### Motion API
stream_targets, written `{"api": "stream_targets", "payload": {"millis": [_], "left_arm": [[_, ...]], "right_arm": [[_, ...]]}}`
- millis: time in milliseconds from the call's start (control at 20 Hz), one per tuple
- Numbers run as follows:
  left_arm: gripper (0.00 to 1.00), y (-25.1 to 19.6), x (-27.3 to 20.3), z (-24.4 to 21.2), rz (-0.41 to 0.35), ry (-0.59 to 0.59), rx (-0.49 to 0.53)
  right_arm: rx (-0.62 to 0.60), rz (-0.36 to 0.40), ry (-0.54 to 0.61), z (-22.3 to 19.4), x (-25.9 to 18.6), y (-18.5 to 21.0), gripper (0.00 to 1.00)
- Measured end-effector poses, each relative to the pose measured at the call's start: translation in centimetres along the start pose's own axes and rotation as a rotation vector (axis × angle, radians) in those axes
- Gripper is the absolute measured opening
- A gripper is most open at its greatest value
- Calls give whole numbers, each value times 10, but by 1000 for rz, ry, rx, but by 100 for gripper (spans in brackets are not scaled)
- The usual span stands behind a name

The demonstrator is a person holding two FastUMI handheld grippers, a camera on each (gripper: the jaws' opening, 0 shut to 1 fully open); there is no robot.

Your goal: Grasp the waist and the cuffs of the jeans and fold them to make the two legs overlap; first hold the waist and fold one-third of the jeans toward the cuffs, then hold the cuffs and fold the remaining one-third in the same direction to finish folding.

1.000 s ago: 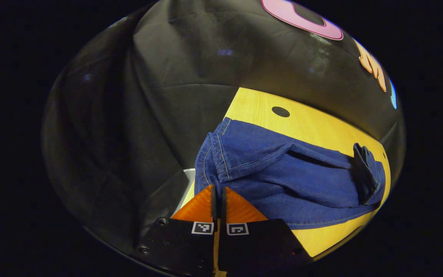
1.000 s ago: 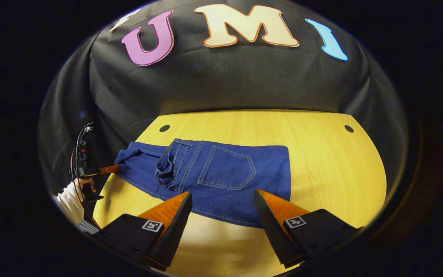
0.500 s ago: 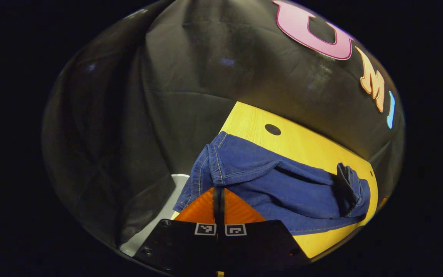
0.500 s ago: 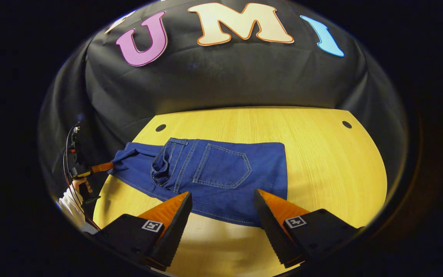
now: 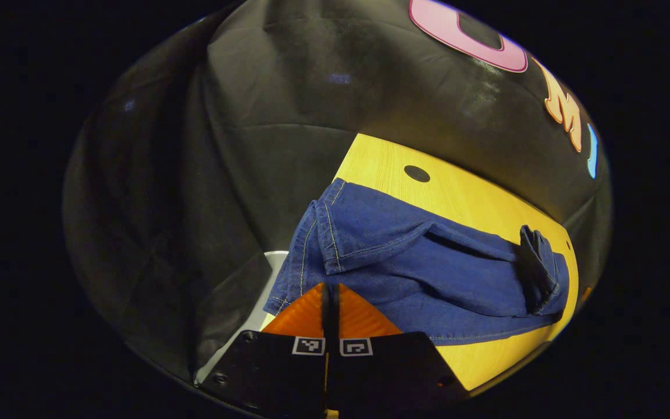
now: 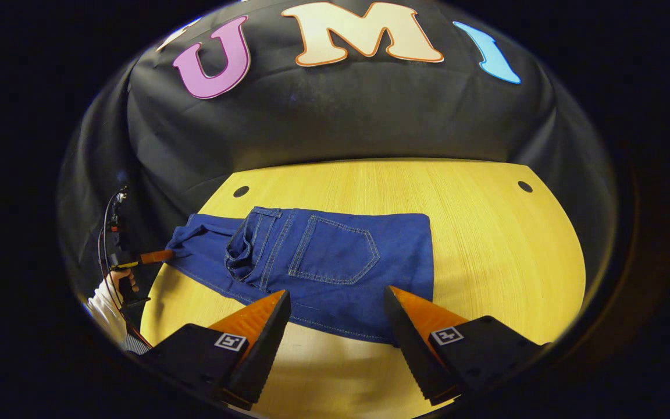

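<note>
Left gripper (image 5: pixel 330 286) is clamped at the cuff end of the jeans (image 6: pixel 323 262), fingers pressed together with the denim hem draping over the tips, and compared with half a second ago the camera has tilted back a touch: the cuffs (image 5: pixel 312 244) sit a little higher in the left gripper view now, much as they did a full second ago, so that looks like a small dip and lift, not a real carry. The jeans lie on the yellow table (image 6: pixel 486 233), legs overlapped, waist third already folded over with the back pocket (image 6: pixel 335 250) facing up. From the right gripper view, the left gripper (image 6: pixel 157 256) shows far off at the table's left edge, nipping the cuff end, with a white-sleeved hand (image 6: pixel 120 285) behind it. The right gripper (image 6: pixel 335 299) hovers wide open just above the near edge of the denim, holding nothing, and the cloth has barely shifted under it. So my read: the waist fold is done, the cuff grasp is secured on one side, and the last third has yet to swing over.
</note>
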State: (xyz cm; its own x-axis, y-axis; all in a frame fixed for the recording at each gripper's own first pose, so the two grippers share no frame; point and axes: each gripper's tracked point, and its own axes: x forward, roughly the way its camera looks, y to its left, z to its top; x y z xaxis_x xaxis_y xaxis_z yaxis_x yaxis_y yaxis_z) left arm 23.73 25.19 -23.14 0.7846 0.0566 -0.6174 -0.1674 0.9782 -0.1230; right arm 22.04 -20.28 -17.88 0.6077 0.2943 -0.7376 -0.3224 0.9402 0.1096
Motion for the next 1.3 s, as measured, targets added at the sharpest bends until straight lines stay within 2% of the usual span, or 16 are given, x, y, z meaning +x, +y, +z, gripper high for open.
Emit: {"api": "stream_targets", "payload": {"millis": [50,400,500,550,600,650,700,750,800,850,900,950,1050,1150,1250,1300], "left_arm": [[0,0,0,-2,3,13,2],[0,1,0,-5,-4,55,65],[22,-14,-2,-4,-54,61,60],[41,-18,-3,-6,-63,68,72],[60,-21,-1,-7,-62,79,93],[71,-24,-4,-8,-62,93,115],[78,-26,-5,-8,-60,103,135],[85,-26,-5,-9,-46,112,155],[91,-23,-5,-7,-27,117,174],[94,-21,-5,-5,-13,111,189],[94,-20,-6,-1,-9,101,196],[95,-16,-6,1,3,95,202],[94,-10,-7,-4,17,122,211],[94,-6,-6,-10,19,142,203],[94,-5,-4,-8,25,129,198],[94,-5,-4,-8,28,129,196]], "right_arm": [[2,-1,0,1,1,-1,99],[9,0,10,-1,6,0,99],[9,2,15,-2,7,1,99],[9,2,17,-2,7,1,99],[9,2,17,-2,7,1,94],[9,1,16,-1,7,0,94],[10,-2,16,-1,7,-2,94],[9,-7,16,-1,7,-4,99],[6,-13,16,-1,7,-6,94],[3,-18,15,-1,7,-8,99],[3,-19,15,-2,6,-9,99],[5,-19,16,-2,7,-9,94],[7,-18,17,-2,7,-10,94],[10,-17,14,0,7,-10,100],[12,-21,11,1,7,-13,99],[11,-25,12,0,7,-15,94]]}}
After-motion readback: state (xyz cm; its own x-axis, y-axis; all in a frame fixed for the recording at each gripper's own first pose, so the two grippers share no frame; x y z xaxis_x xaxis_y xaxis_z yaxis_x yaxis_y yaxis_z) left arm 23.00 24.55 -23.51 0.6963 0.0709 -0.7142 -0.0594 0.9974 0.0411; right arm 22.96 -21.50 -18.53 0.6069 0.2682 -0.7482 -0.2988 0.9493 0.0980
